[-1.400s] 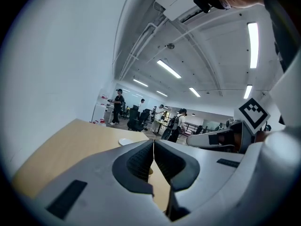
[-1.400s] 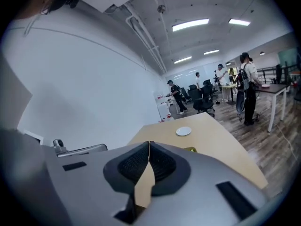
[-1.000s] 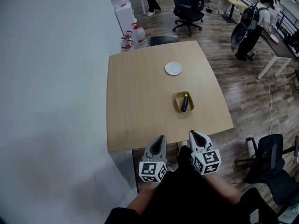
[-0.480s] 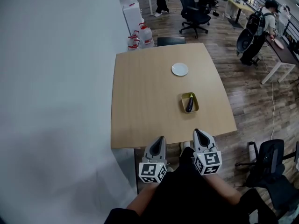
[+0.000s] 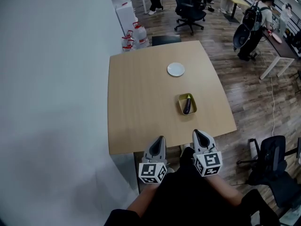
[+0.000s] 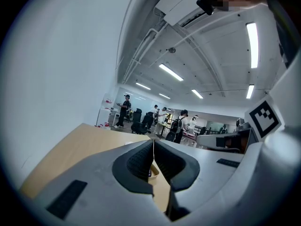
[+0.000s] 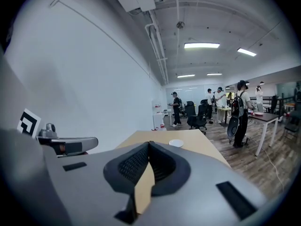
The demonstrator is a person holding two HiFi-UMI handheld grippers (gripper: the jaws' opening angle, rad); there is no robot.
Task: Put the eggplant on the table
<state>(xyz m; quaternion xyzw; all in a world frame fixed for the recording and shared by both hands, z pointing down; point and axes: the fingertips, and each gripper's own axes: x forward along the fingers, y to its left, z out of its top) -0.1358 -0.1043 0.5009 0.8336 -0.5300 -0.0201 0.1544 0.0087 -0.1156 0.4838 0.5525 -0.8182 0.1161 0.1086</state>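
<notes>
A dark purple eggplant (image 5: 187, 105) lies in a small yellow tray (image 5: 180, 101) on the right half of the wooden table (image 5: 141, 98). Both grippers hang at the table's near edge, well short of the tray. My left gripper (image 5: 161, 138) is shut with nothing in it; its tips (image 6: 153, 141) meet in the left gripper view. My right gripper (image 5: 196, 133) is also shut and empty, its tips (image 7: 149, 143) touching in the right gripper view. A sliver of the tray (image 6: 153, 173) shows between the left jaws.
A small white plate (image 5: 176, 69) sits farther back on the table, also visible as a plate (image 7: 176, 143) in the right gripper view. A white wall runs along the left. Office chairs (image 5: 188, 8), water jugs (image 5: 134, 36) and people stand beyond the table; a black chair (image 5: 270, 159) is at right.
The head view has shifted slightly, so the table sits a little differently in the picture. Both grippers stay shut at the table's near edge.
</notes>
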